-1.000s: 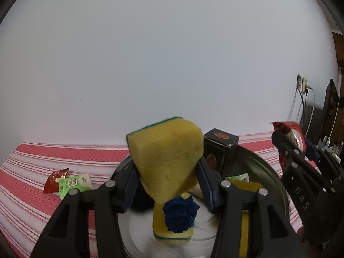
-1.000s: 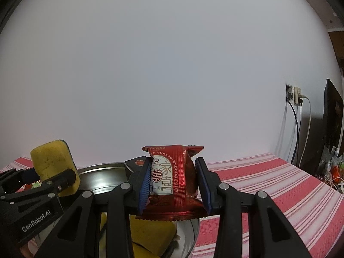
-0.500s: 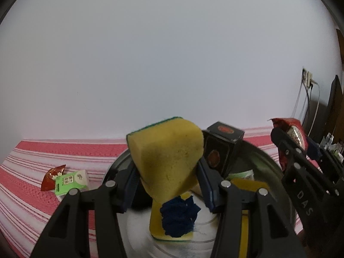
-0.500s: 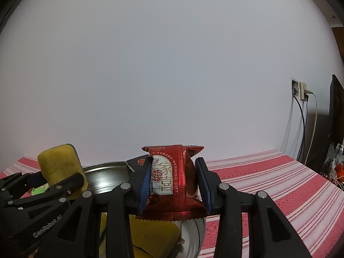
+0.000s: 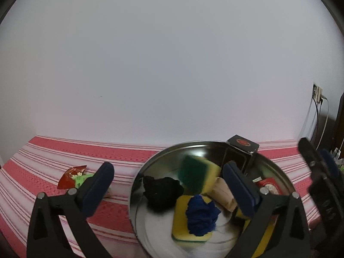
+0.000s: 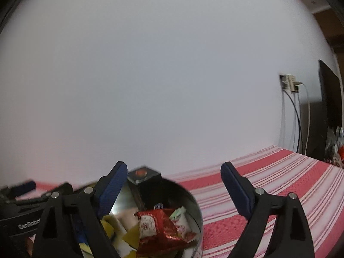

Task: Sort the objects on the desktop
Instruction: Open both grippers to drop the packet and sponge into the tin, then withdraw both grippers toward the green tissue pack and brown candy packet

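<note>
L gripper (image 5: 167, 178) now wide open, nothing betw. its pads; 0.5 s ago it was clamped on the sponge (image 5: 198, 175). Sponge is out of the grip and blurred, green side toward the cam, over the back-middle of the bowl (image 5: 137, 185), just above the other stuff; can't tell if it's touching yet. R gripper (image 6: 174, 182) also wide open w/ nothing in it; 0.5 s ago it pinched the red packet (image 6: 157, 228). Packet now lies in the bowl's R part, tilted, white label up, touching a white-pink candy (image 6: 182, 221) just to its right.

Bowl contents, L view: black cloth wad (image 5: 162, 190) at left, blue wad (image 5: 201, 217) sitting on a flat yellow sponge (image 5: 180, 215) at front, tan wrapped piece (image 5: 223, 194) betw. blue wad and L gripper's right finger. Black box (image 5: 241, 150) w/ red dot stands upright at the bowl's far rim, same spot as before. Red packet shows there too, behind the right finger.

On the striped cloth (image 5: 107, 154) left of the bowl: small red wrapper (image 5: 71, 176) and green packet (image 5: 82, 178), partly hidden by the L gripper's left finger, not moved. R gripper shows at the right edge of the L view, blurred. L gripper at far left of the R view, low, also blurred. Wall socket (image 6: 289, 83) w/ cables at right.
</note>
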`<state>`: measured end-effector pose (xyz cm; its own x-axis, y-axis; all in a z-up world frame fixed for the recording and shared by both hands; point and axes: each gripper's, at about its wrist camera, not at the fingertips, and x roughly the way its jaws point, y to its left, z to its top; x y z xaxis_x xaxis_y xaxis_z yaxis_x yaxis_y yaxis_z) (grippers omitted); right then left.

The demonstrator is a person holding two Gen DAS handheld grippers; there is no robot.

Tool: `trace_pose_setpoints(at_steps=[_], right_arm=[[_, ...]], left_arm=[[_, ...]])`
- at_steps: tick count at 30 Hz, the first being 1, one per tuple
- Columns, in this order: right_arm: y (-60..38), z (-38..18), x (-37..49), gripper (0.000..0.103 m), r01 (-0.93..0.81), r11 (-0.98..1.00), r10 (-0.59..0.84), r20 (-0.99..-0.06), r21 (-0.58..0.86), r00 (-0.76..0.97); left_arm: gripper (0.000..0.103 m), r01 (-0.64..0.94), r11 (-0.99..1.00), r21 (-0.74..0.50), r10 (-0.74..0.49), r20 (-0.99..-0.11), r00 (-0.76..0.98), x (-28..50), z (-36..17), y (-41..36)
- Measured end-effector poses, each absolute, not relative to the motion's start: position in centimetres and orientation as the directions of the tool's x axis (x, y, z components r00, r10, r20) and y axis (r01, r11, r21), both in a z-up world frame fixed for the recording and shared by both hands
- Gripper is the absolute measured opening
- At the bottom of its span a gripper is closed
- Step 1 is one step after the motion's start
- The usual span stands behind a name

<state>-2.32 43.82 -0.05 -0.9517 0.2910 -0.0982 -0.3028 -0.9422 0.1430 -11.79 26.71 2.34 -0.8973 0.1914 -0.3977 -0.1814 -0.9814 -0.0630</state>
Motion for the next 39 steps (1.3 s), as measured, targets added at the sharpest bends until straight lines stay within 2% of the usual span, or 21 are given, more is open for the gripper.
trace_pose_setpoints(at_steps=[8,21,39], right_arm=[[44.3,-0.7,-1.1,0.095,-0.346,-0.913,0.336,-0.082,0.214,-0.938],[44.0,0.3,0.1,0.096,-0.388,-0.884,0.386,-0.063,0.262,-0.921],[40.6,1.0,3.3,0.099,-0.407,-0.891,0.424,0.049,0.201,-0.904]], left_arm=[[0.102,-0.159,-0.987,-0.029,0.158,-0.394,-0.906,-11.8,1.9,26.1],[0.102,-0.130,-0.991,0.043,0.107,-0.350,-0.931,-10.6,1.1,25.4],[0.102,-0.137,-0.990,0.009,0.123,-0.383,-0.915,-9.1,0.9,23.0]])
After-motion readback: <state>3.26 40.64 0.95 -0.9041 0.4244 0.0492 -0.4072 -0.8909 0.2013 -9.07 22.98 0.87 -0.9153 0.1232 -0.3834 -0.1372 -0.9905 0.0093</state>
